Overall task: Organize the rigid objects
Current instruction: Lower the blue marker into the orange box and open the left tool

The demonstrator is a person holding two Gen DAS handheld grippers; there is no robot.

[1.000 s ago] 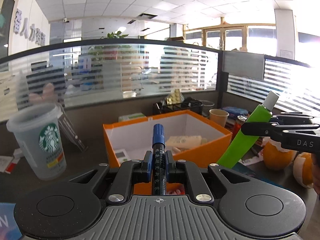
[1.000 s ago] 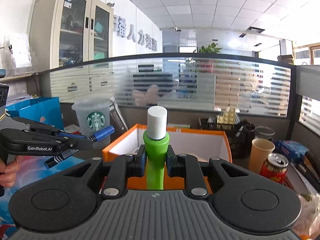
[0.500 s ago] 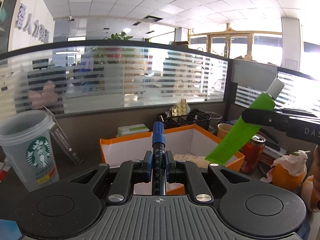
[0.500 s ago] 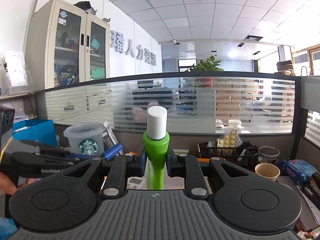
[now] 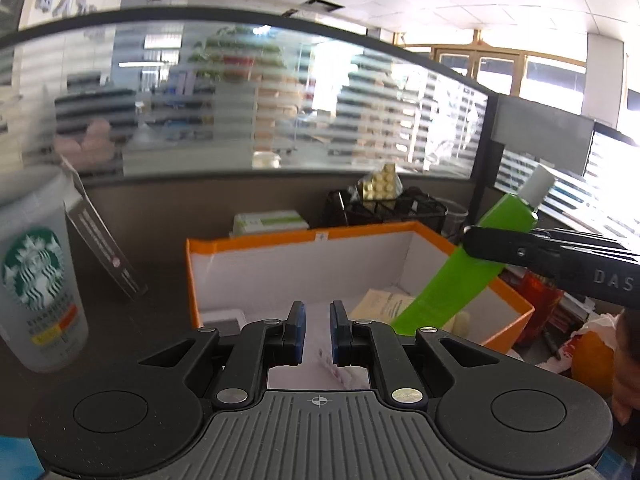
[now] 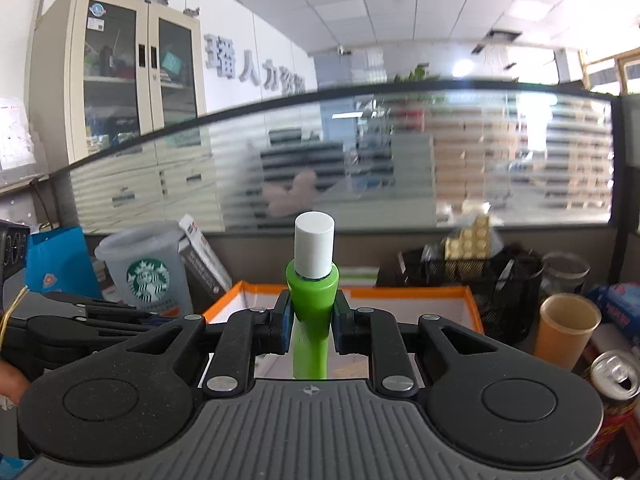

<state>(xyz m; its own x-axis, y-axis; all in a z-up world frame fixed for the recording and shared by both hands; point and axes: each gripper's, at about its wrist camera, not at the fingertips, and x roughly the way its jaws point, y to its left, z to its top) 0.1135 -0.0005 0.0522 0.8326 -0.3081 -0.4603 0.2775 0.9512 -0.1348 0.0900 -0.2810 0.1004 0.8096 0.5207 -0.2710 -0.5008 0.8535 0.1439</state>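
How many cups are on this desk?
2: a Starbucks cup left of the orange box, a paper cup on its right. More may be hidden.

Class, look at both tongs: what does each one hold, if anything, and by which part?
The right tongs grip the green bottle just below its white cap. The left tongs hold nothing.

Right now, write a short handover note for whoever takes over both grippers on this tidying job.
Left gripper: open and empty, poised over the orange box. The blue marker it carried a second ago is gone from its jaws and not visible now, presumably dropped in the box.
Right gripper: shut on the green tube, white cap up, held over the box's right side.
Done: marker released.
Left: lower the tube into the box and let go, then check the desk for other loose items.
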